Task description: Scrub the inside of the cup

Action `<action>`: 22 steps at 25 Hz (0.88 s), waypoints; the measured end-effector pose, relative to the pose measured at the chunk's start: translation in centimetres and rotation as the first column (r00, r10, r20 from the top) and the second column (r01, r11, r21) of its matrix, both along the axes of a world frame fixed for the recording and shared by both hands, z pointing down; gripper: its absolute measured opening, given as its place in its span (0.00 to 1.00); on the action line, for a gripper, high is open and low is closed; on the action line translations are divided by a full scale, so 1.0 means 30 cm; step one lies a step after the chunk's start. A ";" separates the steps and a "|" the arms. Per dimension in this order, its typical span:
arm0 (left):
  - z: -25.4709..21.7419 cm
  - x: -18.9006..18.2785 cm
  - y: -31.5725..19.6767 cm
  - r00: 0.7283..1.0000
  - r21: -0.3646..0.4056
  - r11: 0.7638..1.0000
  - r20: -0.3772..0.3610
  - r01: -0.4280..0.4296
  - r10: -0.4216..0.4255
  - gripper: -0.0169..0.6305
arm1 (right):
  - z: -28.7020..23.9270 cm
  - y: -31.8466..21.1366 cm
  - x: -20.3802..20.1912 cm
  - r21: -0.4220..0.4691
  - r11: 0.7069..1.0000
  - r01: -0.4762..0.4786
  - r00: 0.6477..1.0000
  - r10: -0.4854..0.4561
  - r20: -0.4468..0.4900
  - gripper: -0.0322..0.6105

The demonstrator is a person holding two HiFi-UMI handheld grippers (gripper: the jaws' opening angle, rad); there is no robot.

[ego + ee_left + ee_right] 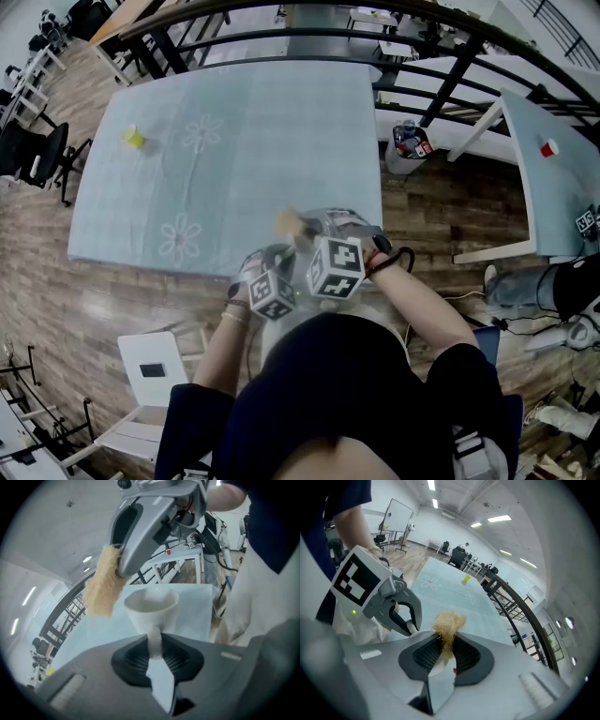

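Note:
My left gripper (154,641) is shut on the narrow handle part of a white cup (151,604), whose open mouth faces up and away from the jaws. A tan fibrous scrubber (449,623) is clamped in my shut right gripper (447,641). In the left gripper view the scrubber (104,587) hangs just left of the cup's rim, outside the cup, with the right gripper (140,536) above it. Both grippers are close together over the near edge of the light blue table (234,122), the left gripper (265,272) beside the right gripper (323,234). The cup is hidden in the head view.
A small yellow object (133,138) sits at the table's far left. A white chair (155,367) stands near my left side. A bin (410,148) and a second table (553,187) with a red item (548,148) are to the right. Black railings run behind.

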State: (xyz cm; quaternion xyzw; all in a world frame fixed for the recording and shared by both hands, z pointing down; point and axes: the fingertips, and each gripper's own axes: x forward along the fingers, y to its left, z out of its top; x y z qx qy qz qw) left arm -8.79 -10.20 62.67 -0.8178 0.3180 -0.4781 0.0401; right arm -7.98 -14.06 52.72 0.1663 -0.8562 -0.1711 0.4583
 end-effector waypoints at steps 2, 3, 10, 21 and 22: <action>0.015 -0.009 0.001 1.000 -0.013 1.000 -0.007 0.014 -0.014 0.10 | -0.023 -0.006 0.020 -0.033 0.998 -0.054 0.996 0.056 0.069 0.16; 0.019 -0.011 0.000 1.000 -0.019 1.000 -0.014 0.023 -0.023 0.10 | -0.035 -0.008 0.031 -0.049 0.996 -0.079 0.991 0.083 0.101 0.16; 0.034 -0.039 -0.019 0.997 -0.049 0.997 -0.037 0.064 -0.066 0.11 | -0.090 0.003 0.108 -0.157 0.968 -0.197 0.933 0.234 0.273 0.16; 0.064 -0.064 -0.039 0.988 -0.100 0.987 -0.078 0.124 -0.132 0.13 | -0.130 0.061 0.194 -0.299 0.916 -0.266 0.817 0.379 0.434 0.16; 0.066 -0.063 -0.037 0.988 -0.100 0.987 -0.080 0.125 -0.133 0.13 | -0.129 0.070 0.201 -0.306 0.913 -0.271 0.810 0.388 0.439 0.16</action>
